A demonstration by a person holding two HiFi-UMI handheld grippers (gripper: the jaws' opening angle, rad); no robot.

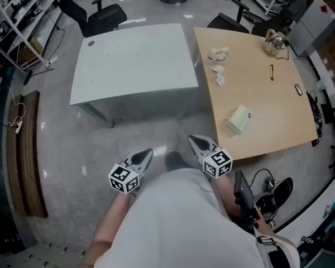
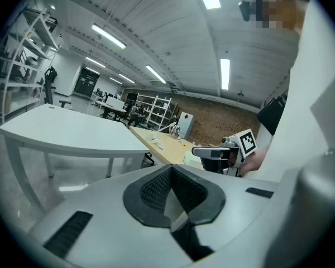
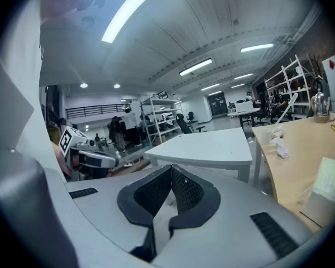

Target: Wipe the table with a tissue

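The room is a wide workshop with a polished grey floor (image 1: 139, 133), metal shelving along the walls and black office chairs, and two tables side by side: a white rectangular table (image 1: 131, 60) and a light wooden table (image 1: 262, 110) to its right. The person stands short of both, holding the left gripper (image 1: 147, 153) and the right gripper (image 1: 194, 142) close to the body and pointing slightly downward. Each gripper has its jaws closed pad to pad with nothing between them, so no tissue is in hand yet. The tissues are all on the wooden table: two crumpled white tissues (image 1: 218, 66) near its far left side, and a pale, soft-looking tissue pack (image 1: 238, 119) closer to the near edge. As I see it, the risk lies in the pick-up. The pack looks light and could skid toward the edge if a jaw nudges it instead of pinching a sheet, and a loose crumpled tissue may slip out of a shallow grip. A wide wiping stroke could also catch the yellow pen (image 1: 271, 72) or the glass kettle (image 1: 273, 42) at the back and knock them about.
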